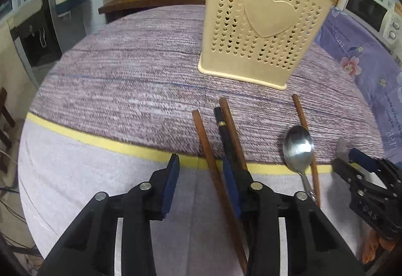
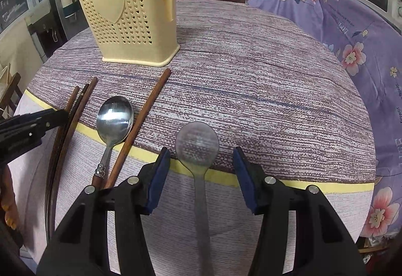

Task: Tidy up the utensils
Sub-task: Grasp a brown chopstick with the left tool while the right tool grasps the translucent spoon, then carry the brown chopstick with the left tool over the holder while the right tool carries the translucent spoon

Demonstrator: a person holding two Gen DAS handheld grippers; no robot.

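With the left gripper part-open astride a brown chopstick and the right gripper open around a grey spoon, each handle is best centred before closing, then carried to the far holder.

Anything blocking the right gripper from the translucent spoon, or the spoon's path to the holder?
Nothing visible. The translucent grey plastic spoon lies between the open right gripper fingers, untouched. The striped tablecloth up to the cream perforated utensil holder is bare.
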